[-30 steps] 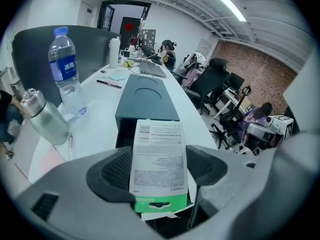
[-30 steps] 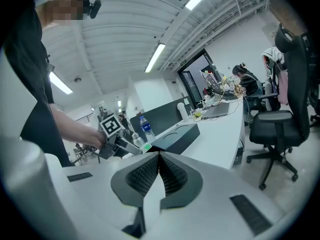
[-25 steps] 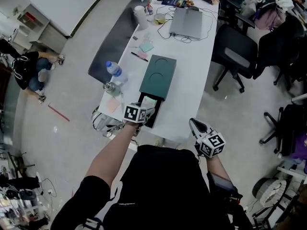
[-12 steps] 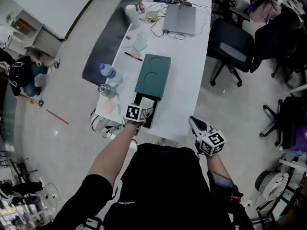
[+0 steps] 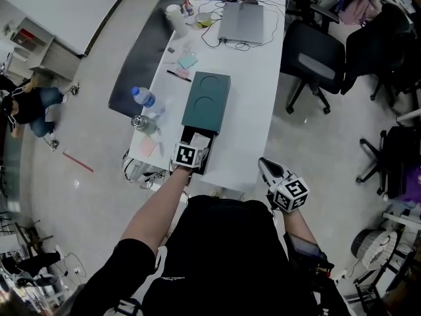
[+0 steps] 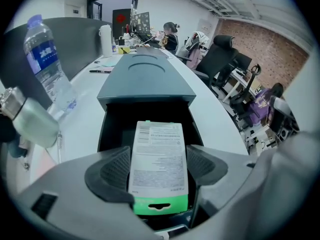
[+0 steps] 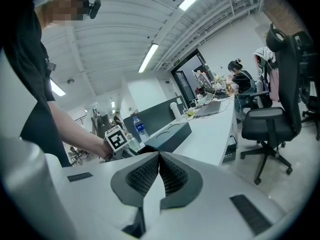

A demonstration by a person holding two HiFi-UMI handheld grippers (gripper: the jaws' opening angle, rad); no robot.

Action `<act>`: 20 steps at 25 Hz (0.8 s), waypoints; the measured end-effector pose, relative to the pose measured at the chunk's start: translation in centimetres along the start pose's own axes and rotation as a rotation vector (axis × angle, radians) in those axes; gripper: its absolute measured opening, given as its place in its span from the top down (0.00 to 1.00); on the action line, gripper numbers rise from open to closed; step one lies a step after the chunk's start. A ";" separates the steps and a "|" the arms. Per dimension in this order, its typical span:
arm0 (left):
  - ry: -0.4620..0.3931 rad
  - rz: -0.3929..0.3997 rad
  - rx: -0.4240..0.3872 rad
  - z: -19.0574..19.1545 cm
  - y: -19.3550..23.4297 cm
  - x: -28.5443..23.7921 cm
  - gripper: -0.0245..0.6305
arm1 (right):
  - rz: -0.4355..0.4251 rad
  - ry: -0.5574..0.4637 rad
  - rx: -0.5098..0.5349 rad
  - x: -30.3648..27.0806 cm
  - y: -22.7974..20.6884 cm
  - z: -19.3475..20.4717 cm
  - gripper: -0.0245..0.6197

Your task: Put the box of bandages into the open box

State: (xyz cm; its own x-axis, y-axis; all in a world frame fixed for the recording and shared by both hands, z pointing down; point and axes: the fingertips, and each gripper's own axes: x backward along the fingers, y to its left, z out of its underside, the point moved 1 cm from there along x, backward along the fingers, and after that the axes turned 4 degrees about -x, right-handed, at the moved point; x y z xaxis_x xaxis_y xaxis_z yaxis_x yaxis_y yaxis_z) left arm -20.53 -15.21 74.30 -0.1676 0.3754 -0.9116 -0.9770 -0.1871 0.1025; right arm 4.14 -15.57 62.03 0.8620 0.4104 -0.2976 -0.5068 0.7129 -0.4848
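Note:
The dark green open box (image 5: 207,103) lies lengthwise on the white table, its black drawer end (image 6: 115,129) facing me. My left gripper (image 5: 197,151) is shut on the box of bandages (image 6: 159,164), a white carton with a green end. In the left gripper view the carton lies flat between the jaws (image 6: 158,171), its far end over the black opening. In the head view the box of bandages (image 5: 200,142) shows as a pale patch in the opening. My right gripper (image 5: 264,166) hangs off the table's near corner, shut and empty, its pads (image 7: 172,176) pressed together.
A water bottle (image 5: 145,99) and a metal flask (image 5: 140,122) stand left of the open box near the table's left edge. A laptop (image 5: 242,24) and cables lie at the far end. An office chair (image 5: 316,64) stands to the right. A person (image 5: 26,104) sits on the floor at left.
The head view has drifted, so the table sits a little higher in frame. My left gripper keeps the box of bandages at the opening; the right gripper has not moved.

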 end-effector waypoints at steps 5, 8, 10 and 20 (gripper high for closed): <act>-0.049 0.033 0.034 -0.4 -0.1 0.4 0.43 | 0.000 -0.001 -0.001 0.3 0.0 0.2 0.92; -0.085 0.038 0.052 -0.5 -0.1 0.9 0.41 | -0.005 0.000 0.001 0.4 0.2 0.4 0.92; -0.129 0.028 0.073 -0.7 -0.1 1.5 0.41 | -0.005 0.000 0.003 0.5 0.2 0.4 0.92; -0.428 -0.022 0.154 -1.4 -0.2 7.8 0.48 | -0.064 0.012 0.048 -0.7 1.4 -0.3 0.92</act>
State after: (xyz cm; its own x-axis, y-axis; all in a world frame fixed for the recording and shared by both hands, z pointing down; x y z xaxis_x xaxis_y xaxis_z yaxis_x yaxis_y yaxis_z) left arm -21.50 -13.50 66.62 -0.1547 0.7252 -0.6709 -0.9837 -0.0501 0.1727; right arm 2.80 -15.05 61.33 0.8923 0.3561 -0.2775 -0.4490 0.7642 -0.4630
